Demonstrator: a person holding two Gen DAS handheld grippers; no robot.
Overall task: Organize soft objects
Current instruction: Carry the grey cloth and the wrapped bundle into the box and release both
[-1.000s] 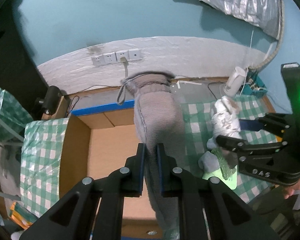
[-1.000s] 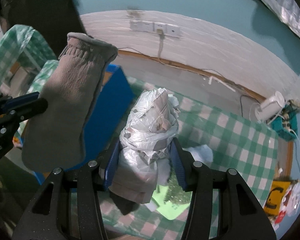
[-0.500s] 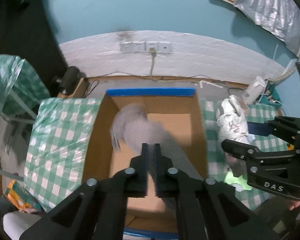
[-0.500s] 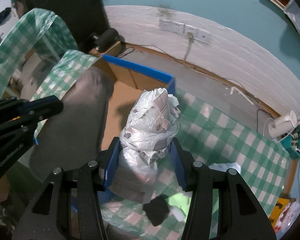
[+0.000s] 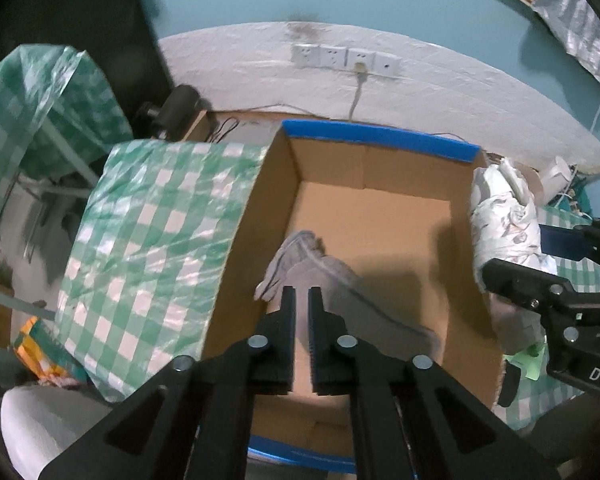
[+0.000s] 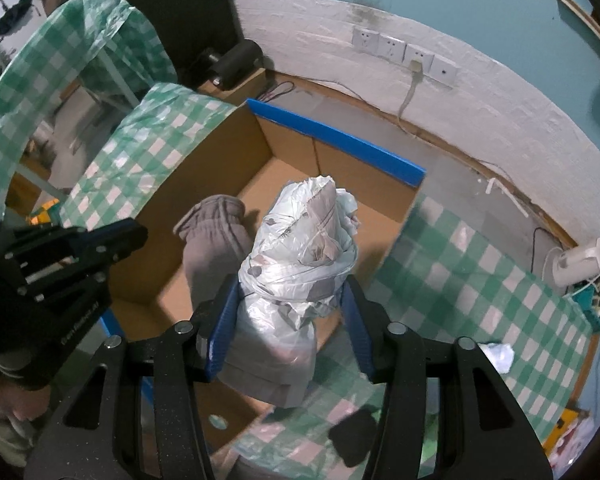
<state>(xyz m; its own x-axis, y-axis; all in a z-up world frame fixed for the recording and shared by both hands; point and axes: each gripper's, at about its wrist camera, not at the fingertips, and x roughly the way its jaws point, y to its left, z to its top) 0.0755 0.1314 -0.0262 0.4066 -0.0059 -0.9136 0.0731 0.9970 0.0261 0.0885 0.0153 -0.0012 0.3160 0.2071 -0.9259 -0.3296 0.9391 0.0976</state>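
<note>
A grey fleece garment [image 5: 340, 300] lies on the floor of an open cardboard box [image 5: 380, 216] with blue-taped rims; it also shows in the right wrist view [image 6: 216, 248]. My left gripper [image 5: 302, 304] hovers above it with the jaws slightly apart and nothing between them. My right gripper [image 6: 288, 312] is shut on a plastic-wrapped soft bundle [image 6: 300, 256] and holds it over the box's right edge [image 6: 400, 232]. The bundle shows at the right in the left wrist view [image 5: 504, 224].
Green checked cloth [image 5: 152, 232] covers the surface left of the box and the table [image 6: 480, 280] to its right. A black item [image 6: 356, 436] and crumpled white paper [image 6: 498, 356] lie on the table. Wall sockets [image 5: 344, 58] sit behind.
My left gripper has let go of the grey garment, which dropped into the box. Both grippers moved over the box; the right one still holds the bundle.
</note>
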